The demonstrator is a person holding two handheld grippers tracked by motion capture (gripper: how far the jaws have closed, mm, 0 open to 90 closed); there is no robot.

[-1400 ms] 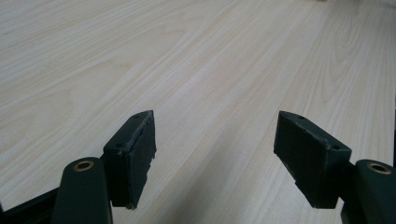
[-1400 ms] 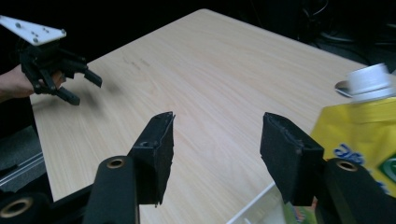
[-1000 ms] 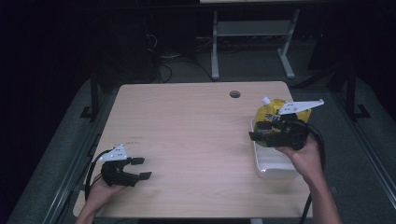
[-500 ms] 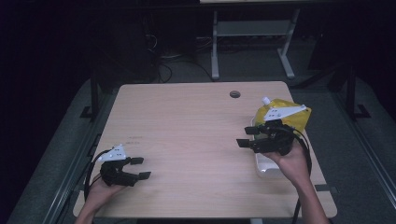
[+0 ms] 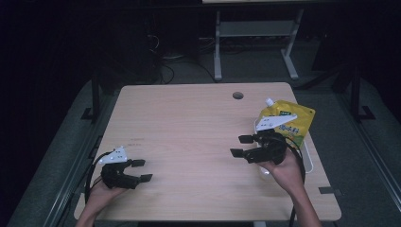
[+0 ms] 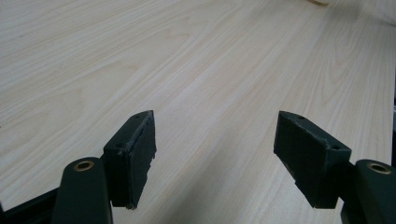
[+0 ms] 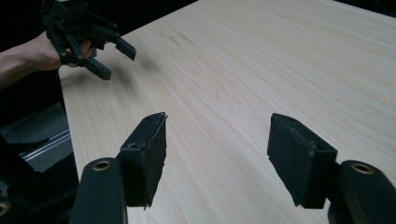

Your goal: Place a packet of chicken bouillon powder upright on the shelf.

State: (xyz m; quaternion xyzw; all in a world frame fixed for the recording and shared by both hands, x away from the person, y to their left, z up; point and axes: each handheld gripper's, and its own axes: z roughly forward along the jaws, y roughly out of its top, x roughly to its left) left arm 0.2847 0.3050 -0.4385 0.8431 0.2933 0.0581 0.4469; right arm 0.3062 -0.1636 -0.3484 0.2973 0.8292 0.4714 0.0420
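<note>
Over table's right side, right gripper (image 5: 242, 145) agape, empty, aimed left; left gripper (image 5: 140, 170) likewise agape.

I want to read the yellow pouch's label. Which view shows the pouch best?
The high view: the yellow pouch lies at the table's right edge, partly behind the right gripper. The gripper views look across bare tabletop instead.

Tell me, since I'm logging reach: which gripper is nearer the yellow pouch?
Right. The right gripper hovers just in front of the yellow pouch, jaws open; the left gripper sits across the table.
</note>
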